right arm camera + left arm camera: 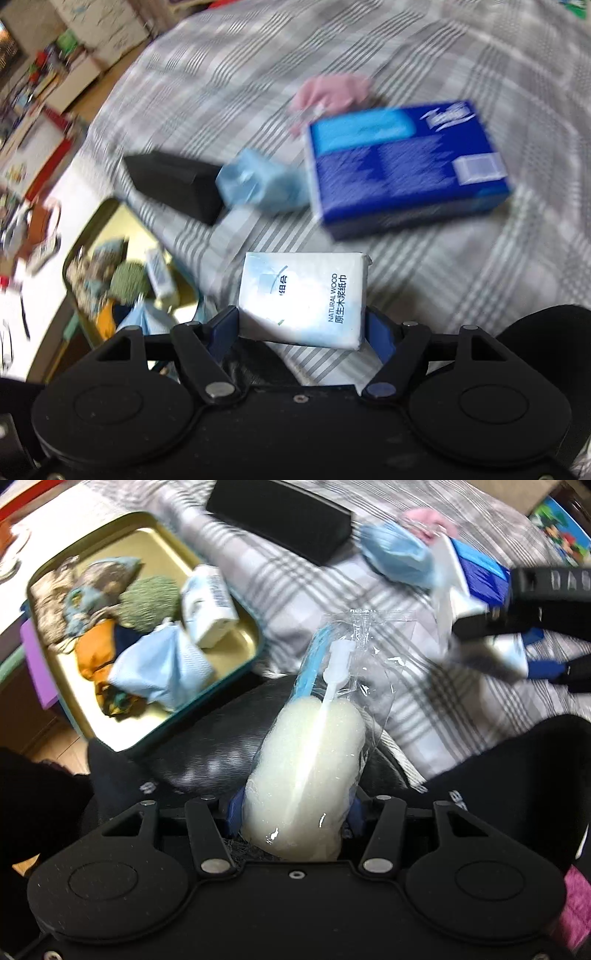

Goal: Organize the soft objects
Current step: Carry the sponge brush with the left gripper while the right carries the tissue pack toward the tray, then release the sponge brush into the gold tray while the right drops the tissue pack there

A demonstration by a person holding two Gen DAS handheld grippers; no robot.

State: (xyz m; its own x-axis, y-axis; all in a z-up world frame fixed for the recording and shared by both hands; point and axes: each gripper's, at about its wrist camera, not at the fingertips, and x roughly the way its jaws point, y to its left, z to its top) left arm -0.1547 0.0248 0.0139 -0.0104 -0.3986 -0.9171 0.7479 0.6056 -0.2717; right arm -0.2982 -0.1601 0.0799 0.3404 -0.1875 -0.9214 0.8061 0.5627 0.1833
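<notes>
left fingers (293, 812) pinch a pale sponge (306, 775) in clear wrap; right fingers (301, 326) clamp a white tissue pack (303, 295).

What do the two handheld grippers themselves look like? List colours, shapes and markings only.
Both the left gripper and right gripper have matte black bodies with two round raised discs, black linkage bars on silver rivets, and blue finger pads. No cables show.
</notes>
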